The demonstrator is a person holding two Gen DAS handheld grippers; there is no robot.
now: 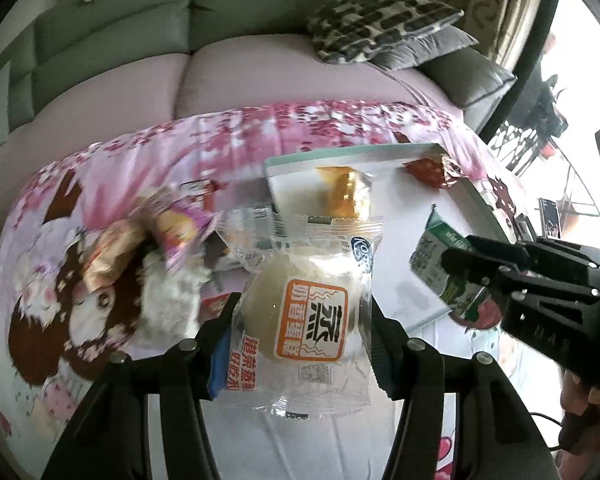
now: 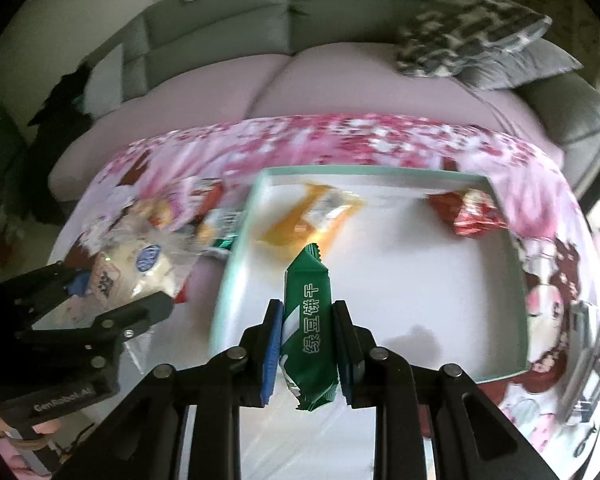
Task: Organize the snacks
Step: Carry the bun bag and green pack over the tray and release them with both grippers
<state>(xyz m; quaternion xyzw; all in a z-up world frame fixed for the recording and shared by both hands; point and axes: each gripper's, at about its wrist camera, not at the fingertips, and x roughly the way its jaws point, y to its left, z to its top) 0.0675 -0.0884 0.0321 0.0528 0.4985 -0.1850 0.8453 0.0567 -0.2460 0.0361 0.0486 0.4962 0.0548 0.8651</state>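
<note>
Nearest the left-wrist camera, a clear-wrapped steamed cake [image 1: 308, 316] is being held between the pads of the left gripper [image 1: 302, 320], whose jaws are standing part-way apart and closed on the packet's sides. The packet's long axis is running along the fingers, toward the tray. In the right-wrist view, a green biscuit packet [image 2: 306, 320] is being gripped by the right gripper [image 2: 306, 336], its jaws pressed tight on the narrow packet, which is likewise lying lengthwise along the fingers with its far end pointing into the tray.

The relation that matters: the shallow tray [image 2: 236, 248] is lying ahead of and below both grippers. The green packet is already being carried over the tray's near white floor, while the cake is being carried over the cloth just left of the tray's left rim. The right hand is judged the nearer to a drop.

Farther in, two snacks are being counted inside the tray: one orange packet [image 2: 312, 216] and one red packet [image 2: 468, 212] near the far right corner. On the pink patterned cloth [image 1: 112, 160] left of the tray, a loose heap of packets [image 1: 160, 236] is waiting; their number cannot be told through the blur. Two held, two placed.
</note>
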